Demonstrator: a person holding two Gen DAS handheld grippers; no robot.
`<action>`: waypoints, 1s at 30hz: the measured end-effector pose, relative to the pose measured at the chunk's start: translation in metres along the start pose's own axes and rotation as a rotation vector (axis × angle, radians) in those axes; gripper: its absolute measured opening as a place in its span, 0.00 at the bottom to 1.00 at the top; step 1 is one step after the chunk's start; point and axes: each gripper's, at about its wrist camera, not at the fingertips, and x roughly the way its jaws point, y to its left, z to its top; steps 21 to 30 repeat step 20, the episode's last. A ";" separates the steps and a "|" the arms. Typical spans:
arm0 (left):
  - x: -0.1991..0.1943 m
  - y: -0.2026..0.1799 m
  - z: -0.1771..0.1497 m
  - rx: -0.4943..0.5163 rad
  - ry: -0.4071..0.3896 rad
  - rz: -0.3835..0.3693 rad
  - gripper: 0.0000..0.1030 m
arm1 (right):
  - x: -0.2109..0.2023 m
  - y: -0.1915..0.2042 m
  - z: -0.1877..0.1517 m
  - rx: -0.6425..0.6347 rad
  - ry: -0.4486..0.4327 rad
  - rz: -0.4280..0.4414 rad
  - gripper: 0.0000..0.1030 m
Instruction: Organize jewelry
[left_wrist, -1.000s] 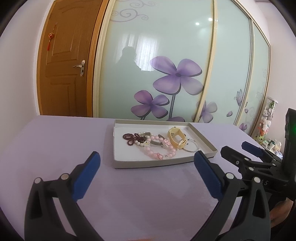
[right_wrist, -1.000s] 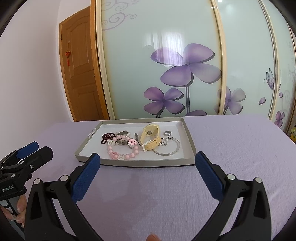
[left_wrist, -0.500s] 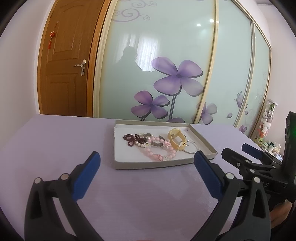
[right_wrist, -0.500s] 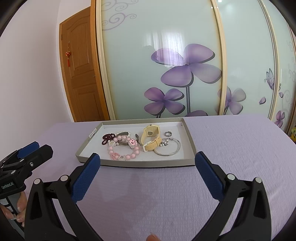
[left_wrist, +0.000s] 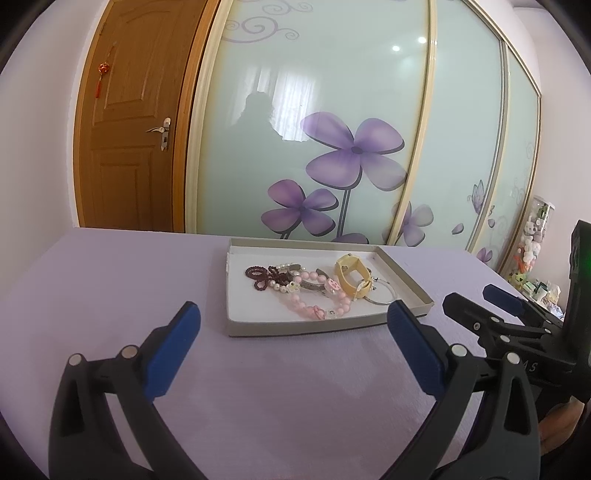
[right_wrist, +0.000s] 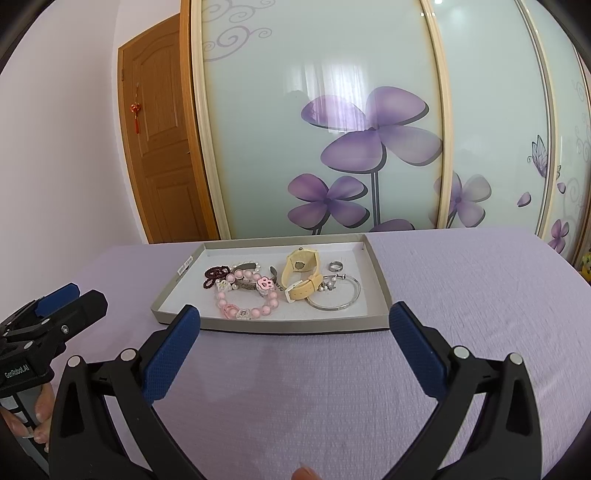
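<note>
A shallow grey cardboard tray (right_wrist: 380, 284) (left_wrist: 410, 284) lies on the purple tabletop and holds jewelry. In it are a pink bead bracelet (right_wrist: 255, 310) (left_wrist: 314, 310), a dark red bead string (right_wrist: 212, 277) (left_wrist: 256, 275), a yellow watch (right_wrist: 301, 275) (left_wrist: 352, 271), a silver bangle (right_wrist: 341, 299) (left_wrist: 382, 293) and a small silver ring (right_wrist: 336, 266). My left gripper (left_wrist: 293, 325) and my right gripper (right_wrist: 293, 325) are both open and empty, just short of the tray's near edge.
The purple tabletop (right_wrist: 314, 387) stretches around the tray. Behind it stand sliding glass doors with purple flowers (right_wrist: 369, 147) and a wooden door (left_wrist: 125, 147). The right gripper's body (left_wrist: 517, 332) shows at the right of the left view; the left gripper's body (right_wrist: 40, 332) at the left of the right view.
Both grippers have crept slightly toward the tray; the left view has tilted down a little. Nothing was taken hold of.
</note>
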 end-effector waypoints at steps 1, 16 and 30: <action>0.000 0.000 0.000 -0.001 0.001 -0.001 0.98 | 0.000 0.000 0.000 0.001 0.001 0.001 0.99; -0.001 -0.001 -0.004 0.008 0.008 -0.004 0.98 | 0.001 0.002 -0.001 0.006 0.001 -0.003 0.99; -0.001 0.001 -0.004 0.004 0.014 -0.005 0.98 | 0.001 0.001 -0.001 0.005 0.001 -0.003 0.99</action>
